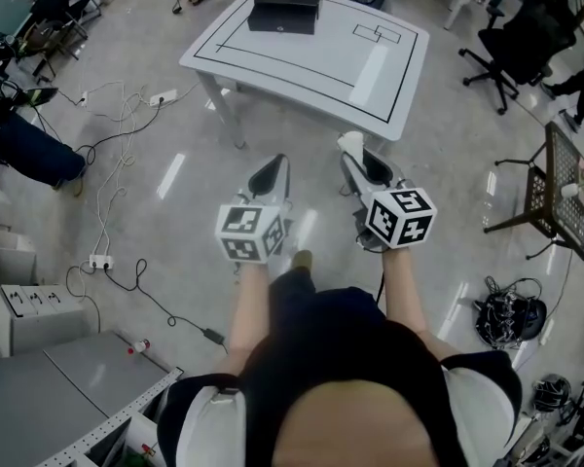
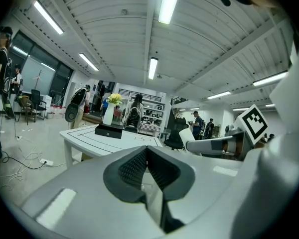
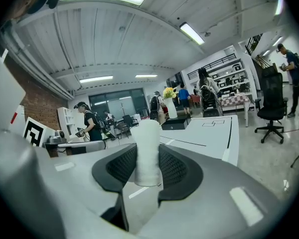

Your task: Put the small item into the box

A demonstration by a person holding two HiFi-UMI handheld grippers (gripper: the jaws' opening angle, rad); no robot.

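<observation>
I am gripping the small white cylindrical item (image 3: 147,148) in my right gripper (image 1: 360,163). Its dark ribbed pads (image 3: 120,166) are pressing on the item's sides, and it is standing upright between them with its top poking above the jaws. My left gripper (image 1: 271,175) is riding just beside the right one, its jaws closed together with nothing between them. Both are hovering over the pale grey floor (image 1: 165,154), short of the white table with black line markings (image 1: 302,61). The flat black box (image 1: 285,11) is sitting at the table's far edge, well apart from the item. A white vase of yellow flowers (image 2: 108,114) is standing just behind the box. A black office chair (image 1: 511,42) is standing off to the right.
</observation>
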